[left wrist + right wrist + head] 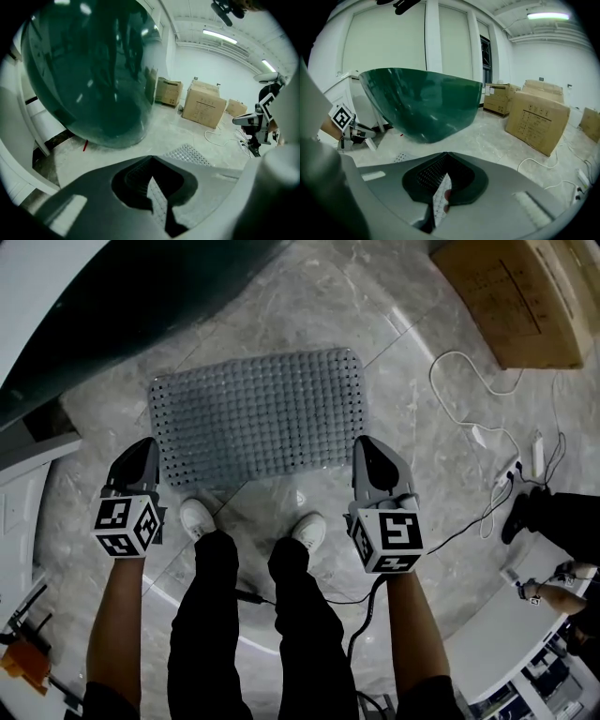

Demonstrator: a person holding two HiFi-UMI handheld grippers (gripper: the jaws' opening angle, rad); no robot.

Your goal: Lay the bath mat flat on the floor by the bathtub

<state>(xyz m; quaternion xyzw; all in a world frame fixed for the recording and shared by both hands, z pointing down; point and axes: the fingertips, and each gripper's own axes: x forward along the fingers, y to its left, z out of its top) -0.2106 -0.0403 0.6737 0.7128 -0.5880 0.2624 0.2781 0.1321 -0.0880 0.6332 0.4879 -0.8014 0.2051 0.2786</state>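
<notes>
- The bath mat, grey and studded all over, lies spread flat on the floor with no fold or lifted corner that I can see.
- It sits near the dark green bathtub, with a strip of bare marble between the tub wall and the mat's far edge.
- The near edge of the mat lies just ahead of the operator's white shoes.
- The left gripper hangs over the mat's near left corner. In the left gripper view I see its fingers closed tip to tip with nothing held, and the mat on the floor beyond them.
- The right gripper hangs over the near right corner. In the right gripper view its fingers are likewise closed and empty.
- Neither gripper touches the mat, as far as I can judge.
- Cardboard boxes stand on the floor well apart from the mat, at upper right.
- A white cable trails over the floor between the boxes and the right gripper.
- A second person's dark leg and shoe show at the right edge.
</notes>
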